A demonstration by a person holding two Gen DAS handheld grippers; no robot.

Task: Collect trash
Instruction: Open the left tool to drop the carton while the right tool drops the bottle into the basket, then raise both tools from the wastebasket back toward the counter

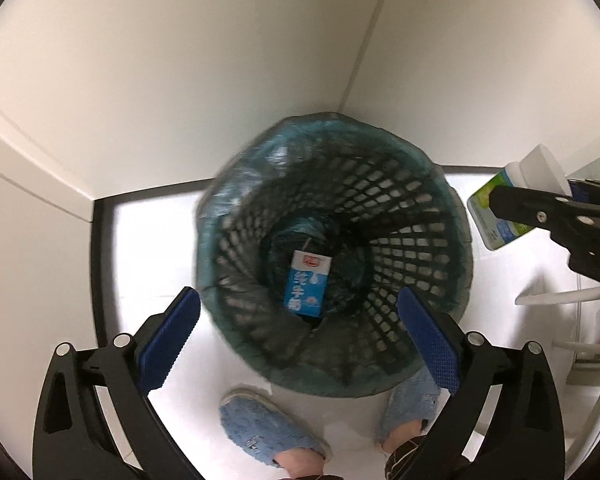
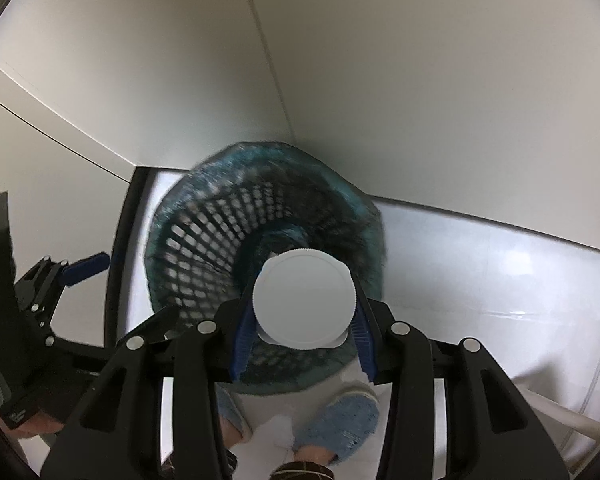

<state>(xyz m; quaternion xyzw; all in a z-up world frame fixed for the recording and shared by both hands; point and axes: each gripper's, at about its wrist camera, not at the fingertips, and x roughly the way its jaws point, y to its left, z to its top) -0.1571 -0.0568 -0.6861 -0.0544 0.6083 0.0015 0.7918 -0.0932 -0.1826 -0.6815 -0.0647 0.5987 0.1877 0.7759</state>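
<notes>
Round mesh bin [image 1: 400,200], crinkly liner.

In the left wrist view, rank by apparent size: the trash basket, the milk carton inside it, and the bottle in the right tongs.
1. Trash basket, by far the largest.
2 and 3. Bottle and milk carton: unsure, since the bottle is nearer and partly hidden.

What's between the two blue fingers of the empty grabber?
In the left wrist view, the open left gripper frames the black mesh bin; a blue milk carton lies at its bottom.
</notes>
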